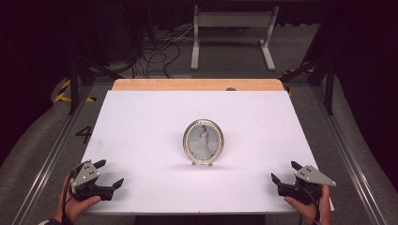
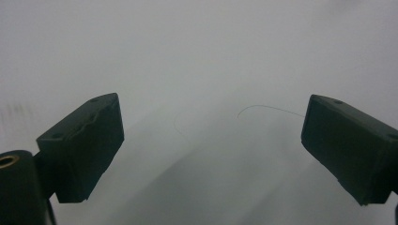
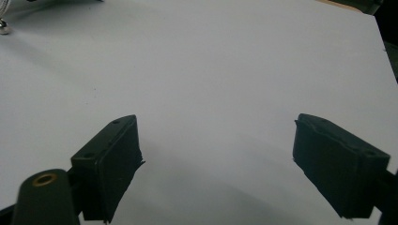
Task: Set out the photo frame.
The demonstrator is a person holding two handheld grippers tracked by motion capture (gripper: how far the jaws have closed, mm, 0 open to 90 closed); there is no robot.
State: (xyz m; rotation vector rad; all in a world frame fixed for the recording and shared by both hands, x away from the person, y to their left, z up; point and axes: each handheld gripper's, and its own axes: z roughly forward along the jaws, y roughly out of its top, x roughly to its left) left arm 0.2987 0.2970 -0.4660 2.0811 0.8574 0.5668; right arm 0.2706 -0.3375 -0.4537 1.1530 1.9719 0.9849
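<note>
Frame [image 1: 203,142]: stood upright at mid-bench, oval, pearl-rimmed, portrait facing the near edge; well apart from both hand-held grippers.
Frame foot [image 3: 3,28]: seen at the top left corner of the right gripper view.
Bench [image 1: 141,122]: covered by a white sheet; wooden strip exposed along the far edge.
Left hand-held gripper [image 1: 110,174]: held at the near left corner, jaws spread wide, nothing between them; pointed toward mid-bench.
Left gripper view: jaws wide apart over the blurred white sheet [image 2: 197,56].
Right hand-held gripper [image 1: 285,171]: held at the near right corner, jaws spread wide, empty; pointed toward mid-bench.
Hands: left hand [image 1: 77,206] and right hand [image 1: 307,208] gripped the handles from the near edge.
</note>
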